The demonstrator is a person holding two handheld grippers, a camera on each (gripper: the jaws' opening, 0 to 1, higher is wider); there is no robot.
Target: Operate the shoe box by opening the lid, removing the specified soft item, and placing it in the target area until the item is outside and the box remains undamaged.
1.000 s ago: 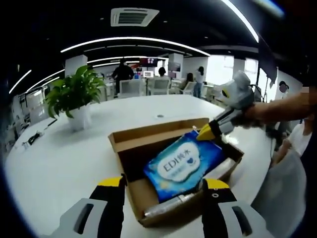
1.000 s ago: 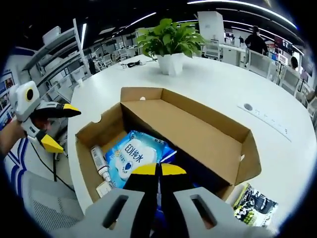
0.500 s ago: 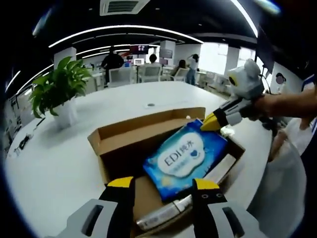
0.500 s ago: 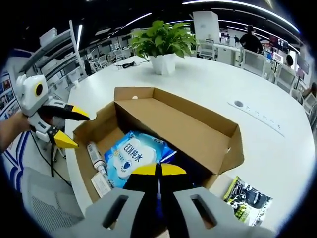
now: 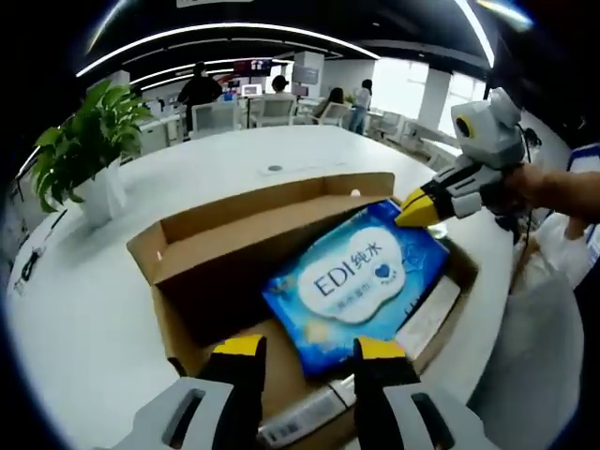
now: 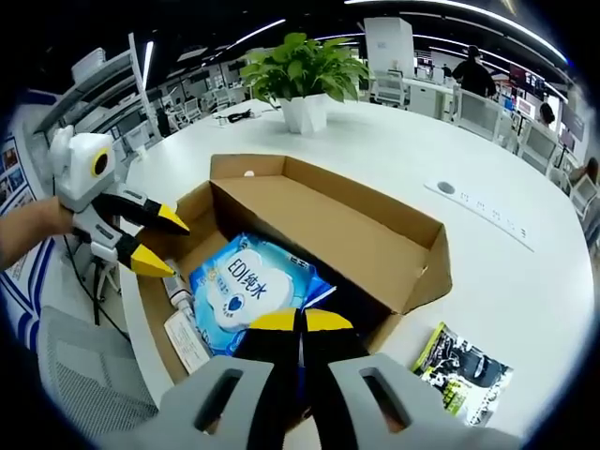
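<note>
left tongs point(image 5: 305, 349) nearer open box point(image 5: 234, 225), wipes pack point(image 5: 352, 281) still pinched

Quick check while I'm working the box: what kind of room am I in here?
Most likely an open-plan office. The shoe box sits on a large white table with a potted plant; desks, chairs and people fill the background under strip ceiling lights.

The blue wipes pack point(image 5: 354, 280) inside the open shoe box point(image 5: 234, 220) read "EDI" followed by two Chinese characters in blue on a white cloud shape; no other print was legible.
</note>
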